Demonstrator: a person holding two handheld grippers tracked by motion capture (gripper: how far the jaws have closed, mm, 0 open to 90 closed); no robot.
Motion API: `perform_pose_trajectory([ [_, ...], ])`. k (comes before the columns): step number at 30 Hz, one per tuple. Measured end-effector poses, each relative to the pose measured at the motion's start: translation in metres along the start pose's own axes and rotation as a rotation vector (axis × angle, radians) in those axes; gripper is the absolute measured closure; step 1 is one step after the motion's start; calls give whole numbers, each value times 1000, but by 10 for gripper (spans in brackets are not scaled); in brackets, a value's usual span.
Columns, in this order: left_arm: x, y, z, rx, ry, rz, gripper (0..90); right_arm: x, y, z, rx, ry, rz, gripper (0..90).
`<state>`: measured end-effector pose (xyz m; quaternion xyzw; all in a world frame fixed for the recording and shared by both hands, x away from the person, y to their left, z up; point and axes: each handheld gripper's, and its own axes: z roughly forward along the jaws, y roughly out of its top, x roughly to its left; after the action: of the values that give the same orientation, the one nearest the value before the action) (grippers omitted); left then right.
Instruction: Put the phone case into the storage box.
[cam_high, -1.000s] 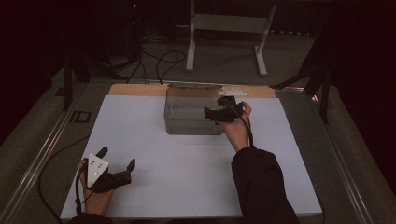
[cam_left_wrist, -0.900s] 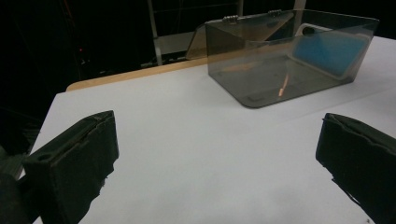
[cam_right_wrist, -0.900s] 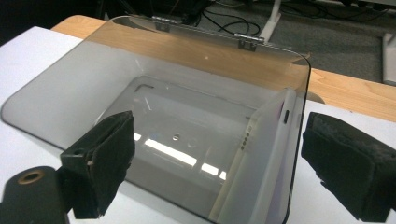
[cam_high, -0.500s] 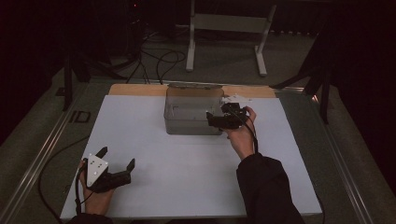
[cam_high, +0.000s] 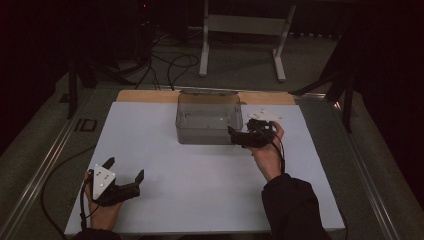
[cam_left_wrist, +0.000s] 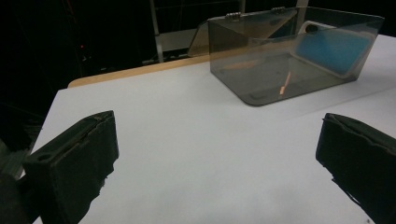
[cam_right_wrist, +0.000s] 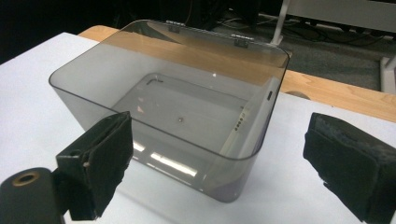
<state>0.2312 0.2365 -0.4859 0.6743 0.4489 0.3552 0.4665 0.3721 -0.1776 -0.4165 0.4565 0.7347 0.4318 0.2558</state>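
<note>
High view, right tongs (cam_high: 239, 137) spread wide just beside right wall of smoky clear plastic box (cam_high: 207, 120), left tongs (cam_high: 123, 172) spread on near-left white surface (cam_high: 200, 190), holding nothing.

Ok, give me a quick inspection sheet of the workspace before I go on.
Surface: white table top, wooden strip along its far edge.
Job's things: smoky clear box, lid open; a blue phone case leans on the inside of one wall.
Clutter: nothing seen.
Grippers: right gripper open, at the box's right near corner; left gripper open, near the table's front left, holding nothing.
Cables: one trails from each gripper; more on the floor beyond.
Surroundings: dark room, white stand behind the table.
</note>
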Motion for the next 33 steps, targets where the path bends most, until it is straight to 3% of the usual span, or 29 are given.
perform_pose_trajectory([
  [12, 0, 2, -1, 2, 4, 15, 2, -5, -21, -24, -21, 27, -11, 83],
  [19, 1, 4, -2, -3, -4, 17, 2, -8, -28, -44, -35, 25, -63, 83],
  [27, 2, 7, -3, -4, -17, 16, 2, -19, -53, -58, -51, 55, -35, 83],
  [33, 2, 10, -4, 3, -49, 14, 2, -25, -68, -68, -54, 74, -55, 84],
])
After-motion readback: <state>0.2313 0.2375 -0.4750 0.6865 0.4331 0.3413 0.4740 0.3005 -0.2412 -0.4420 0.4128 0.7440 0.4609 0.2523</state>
